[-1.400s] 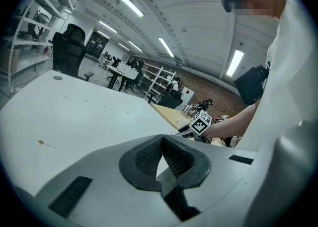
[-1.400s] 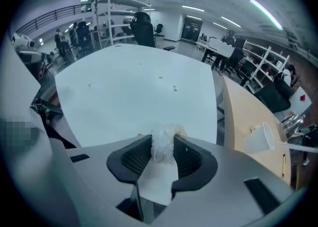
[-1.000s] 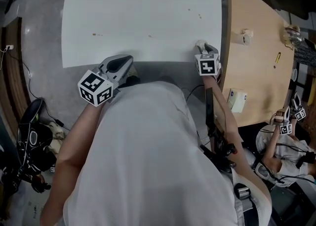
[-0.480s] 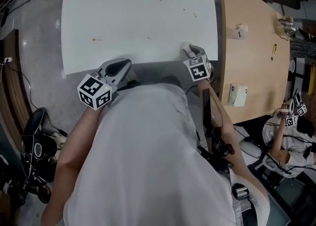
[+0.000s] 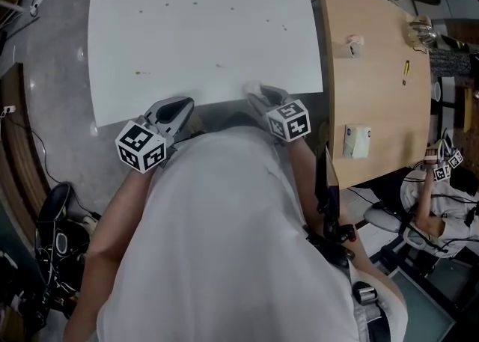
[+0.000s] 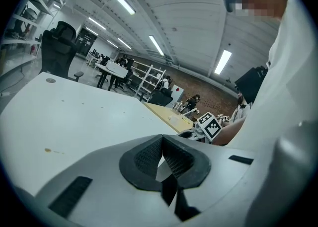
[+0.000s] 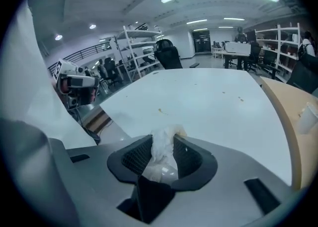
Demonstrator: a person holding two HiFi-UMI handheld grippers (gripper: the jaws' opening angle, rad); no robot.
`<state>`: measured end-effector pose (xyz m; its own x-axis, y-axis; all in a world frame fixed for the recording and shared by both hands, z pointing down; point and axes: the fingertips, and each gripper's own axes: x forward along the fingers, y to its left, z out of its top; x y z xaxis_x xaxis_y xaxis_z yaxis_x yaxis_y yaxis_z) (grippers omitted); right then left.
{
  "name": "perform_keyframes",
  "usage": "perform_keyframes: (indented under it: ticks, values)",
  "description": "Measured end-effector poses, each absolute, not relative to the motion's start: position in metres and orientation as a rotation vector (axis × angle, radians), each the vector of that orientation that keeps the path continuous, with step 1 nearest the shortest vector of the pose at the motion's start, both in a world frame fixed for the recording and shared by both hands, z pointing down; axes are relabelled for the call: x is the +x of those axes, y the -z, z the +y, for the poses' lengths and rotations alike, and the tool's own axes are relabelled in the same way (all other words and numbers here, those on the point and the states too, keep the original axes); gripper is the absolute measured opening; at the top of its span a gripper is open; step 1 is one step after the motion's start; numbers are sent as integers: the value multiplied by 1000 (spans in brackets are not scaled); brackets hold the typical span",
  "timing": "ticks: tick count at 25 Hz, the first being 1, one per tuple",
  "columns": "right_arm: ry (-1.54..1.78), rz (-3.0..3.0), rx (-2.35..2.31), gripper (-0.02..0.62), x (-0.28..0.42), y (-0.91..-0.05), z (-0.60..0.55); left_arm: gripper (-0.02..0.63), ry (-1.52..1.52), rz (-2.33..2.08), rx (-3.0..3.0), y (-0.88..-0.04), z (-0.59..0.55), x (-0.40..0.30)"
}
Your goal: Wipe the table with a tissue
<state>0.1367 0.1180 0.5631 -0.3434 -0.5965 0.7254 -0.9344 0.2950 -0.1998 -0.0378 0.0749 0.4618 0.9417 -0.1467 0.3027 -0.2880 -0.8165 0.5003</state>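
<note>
The white table carries several small brown spots, among them one near its left front and one toward the right. My right gripper hangs over the table's near edge, shut on a crumpled white tissue that sticks up between its pads. In the right gripper view the tabletop stretches ahead with a stain close by. My left gripper sits at the near edge left of the person's body, its pads meeting with nothing between them.
A wooden table adjoins on the right, bearing a tape roll, a yellow pen and a white box. Another person's hand with grippers shows far right. A black chair and cables sit on the floor at left.
My right gripper has slid left along the table's near edge with the tissue still in it. The left gripper has stayed about where it was.
</note>
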Motion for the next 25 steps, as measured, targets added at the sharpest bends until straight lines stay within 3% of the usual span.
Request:
perform_keyframes:
  ticks: [6, 15, 20, 25]
  values:
    - [-822, -2017, 1429, 132, 158, -556, 116, 6, -348, -299, 2531, -467, 74, -29]
    - [-936, -1592, 1870, 132, 318, -574, 107, 6, -349, -403, 2515, -460, 54, -29]
    - [-840, -1583, 1727, 132, 303, -588, 93, 6, -367, -452, 2504, -458, 29, -25]
    - [-769, -1761, 1521, 132, 232, -591, 89, 6, -378, -453, 2496, -460, 18, -10]
